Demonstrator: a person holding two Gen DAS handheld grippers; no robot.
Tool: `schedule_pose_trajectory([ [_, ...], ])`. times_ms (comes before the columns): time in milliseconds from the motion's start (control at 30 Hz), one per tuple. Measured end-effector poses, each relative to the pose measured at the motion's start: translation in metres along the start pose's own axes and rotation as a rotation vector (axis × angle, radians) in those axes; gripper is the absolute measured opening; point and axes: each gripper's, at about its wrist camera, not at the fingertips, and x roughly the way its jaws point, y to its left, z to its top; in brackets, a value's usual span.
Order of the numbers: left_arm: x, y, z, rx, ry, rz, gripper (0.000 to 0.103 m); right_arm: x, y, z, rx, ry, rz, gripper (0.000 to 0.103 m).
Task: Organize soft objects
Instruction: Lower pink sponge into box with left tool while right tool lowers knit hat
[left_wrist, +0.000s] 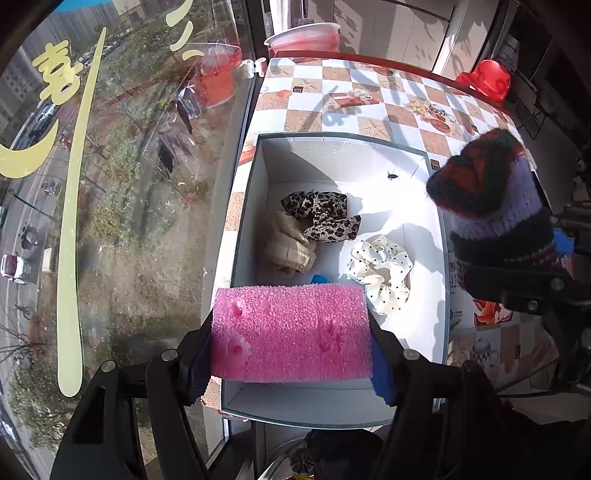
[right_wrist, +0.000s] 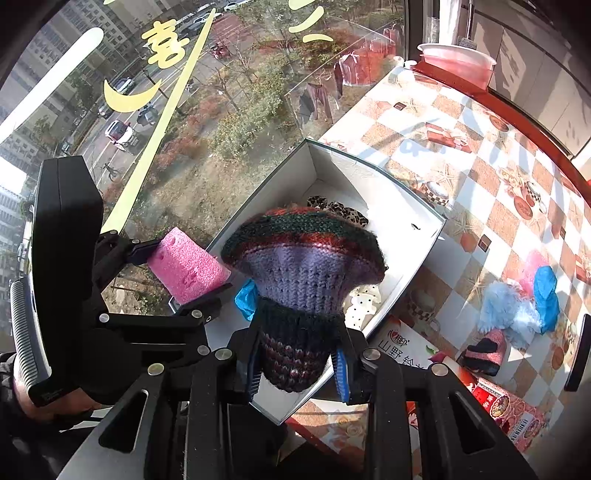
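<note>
Left gripper (left_wrist: 291, 369) clamped on pink foam block (left_wrist: 291, 332), right gripper (right_wrist: 297, 369) clamped on striped knitted wool hat (right_wrist: 303, 280); both above open white cardboard box (left_wrist: 441, 258) holding leopard-print fabric scrunchie (left_wrist: 321, 218).

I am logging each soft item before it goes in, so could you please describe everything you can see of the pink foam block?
The pink foam block is a rectangular piece of coarse, open-celled sponge with a few small dents in its upper face. It is clamped lengthwise in the left tool, one pad on each end, and lies roughly level, held over the near end of the open white box. Nothing else visibly touches it.
</note>
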Motion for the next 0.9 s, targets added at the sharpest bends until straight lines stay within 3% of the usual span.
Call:
schedule_pose_trajectory([
  [500, 0.009, 0.011, -0.028, -0.041, 0.071, -0.025, 0.073, 0.014, 0.015, -0.005, -0.032, 0.049, 0.037, 0.033],
  [900, 0.007, 0.017, -0.027, -0.067, 0.061, -0.021, 0.073, 0.011, 0.024, 0.004, -0.088, 0.009, -0.005, 0.033],
])
